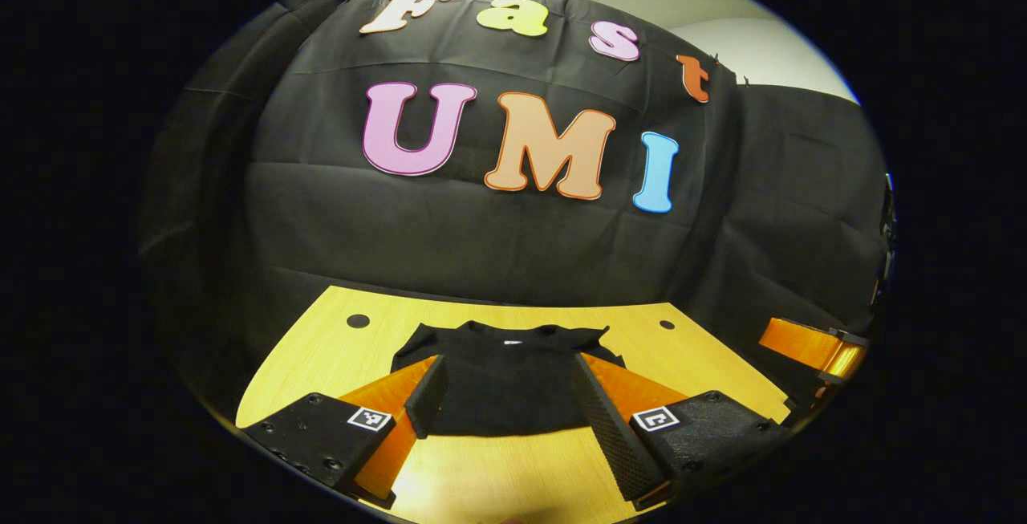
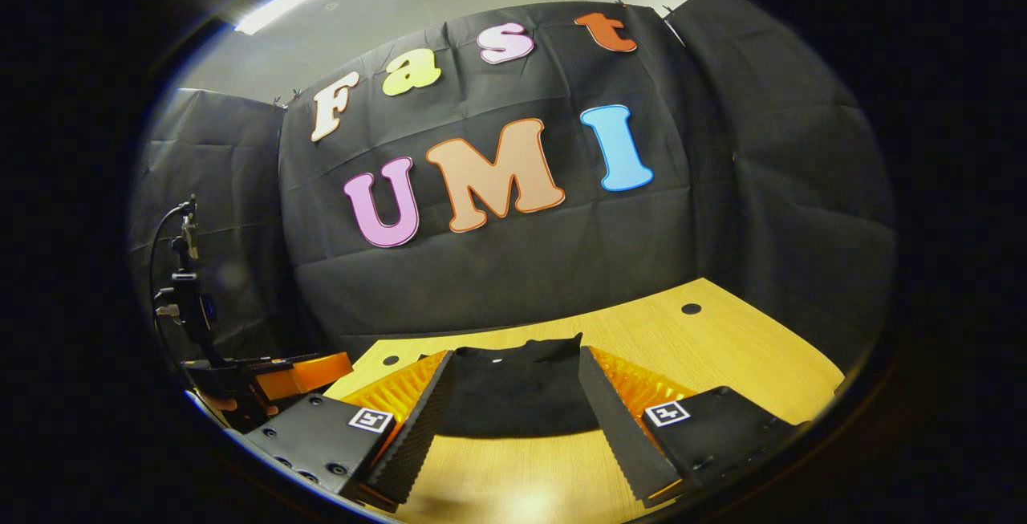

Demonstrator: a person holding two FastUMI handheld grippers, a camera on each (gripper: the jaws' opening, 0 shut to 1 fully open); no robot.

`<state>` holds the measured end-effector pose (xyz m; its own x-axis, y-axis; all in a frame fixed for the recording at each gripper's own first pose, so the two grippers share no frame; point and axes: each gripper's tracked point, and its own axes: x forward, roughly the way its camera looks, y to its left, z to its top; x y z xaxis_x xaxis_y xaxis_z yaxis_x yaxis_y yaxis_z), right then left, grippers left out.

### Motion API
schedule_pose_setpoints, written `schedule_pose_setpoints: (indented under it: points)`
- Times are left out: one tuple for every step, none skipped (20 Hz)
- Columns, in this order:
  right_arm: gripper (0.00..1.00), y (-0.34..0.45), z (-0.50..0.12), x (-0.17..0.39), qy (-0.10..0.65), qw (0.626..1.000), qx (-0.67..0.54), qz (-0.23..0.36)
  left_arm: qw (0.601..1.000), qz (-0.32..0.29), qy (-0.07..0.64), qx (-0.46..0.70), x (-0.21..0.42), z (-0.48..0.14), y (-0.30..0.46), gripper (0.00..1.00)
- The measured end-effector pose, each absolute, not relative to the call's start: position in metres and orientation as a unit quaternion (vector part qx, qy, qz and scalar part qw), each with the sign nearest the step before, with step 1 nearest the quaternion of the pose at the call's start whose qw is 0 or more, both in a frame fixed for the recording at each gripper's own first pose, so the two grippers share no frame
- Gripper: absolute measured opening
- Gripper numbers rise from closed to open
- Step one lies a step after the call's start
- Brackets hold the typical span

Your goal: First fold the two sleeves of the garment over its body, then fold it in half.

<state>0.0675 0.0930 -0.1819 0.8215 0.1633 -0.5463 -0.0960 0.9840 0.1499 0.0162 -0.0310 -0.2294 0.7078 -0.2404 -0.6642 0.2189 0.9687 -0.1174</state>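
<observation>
Likely soft, light, limp — garment (image 1: pixel 509 383) lies flat on surface (image 1: pixel 497 476), toward far edge, sleeves hard to tell apart from body. Judged best pinched at sleeve end or hem corner; thin cloth may slip. Left gripper (image 1: pixel 513 400) and right gripper (image 2: pixel 513 400) both held low near front edge, level, fingers wide apart, gripping nothing, garment framed between.

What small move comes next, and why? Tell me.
Probably lower the left gripper toward a side edge of the black garment to find a sleeve. Both grippers sit open above the wooden table, the right gripper too, holding nothing, and the garment lies flat between the jaws.
</observation>
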Motion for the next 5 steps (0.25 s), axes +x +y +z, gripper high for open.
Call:
schedule_pose_setpoints:
  points:
    - [0.98,0.0917,-0.1823,0.0671,0.293,0.952,0.058,0.069,0.924,-0.124,0.362,-0.015,0.0162,-0.2303,-0.0306,0.93]
    - [0.98,0.093,-0.1815,0.0665,0.295,0.951,0.06,0.07,0.924,-0.122,0.362,-0.015,0.0175,-0.2308,-0.0298,0.93]
    - [0.98,0.0945,-0.1803,0.0671,0.293,0.951,0.061,0.072,0.925,-0.119,0.36,-0.015,0.019,-0.2305,-0.0289,0.93]
    - [0.97,0.0944,-0.1782,0.0685,0.29,0.952,0.059,0.072,0.926,-0.118,0.358,-0.018,0.02,-0.2304,-0.0285,0.93]
    - [0.98,0.0923,-0.1768,0.0682,0.289,0.953,0.055,0.071,0.926,-0.118,0.358,-0.021,0.0201,-0.2303,-0.0295,0.93]
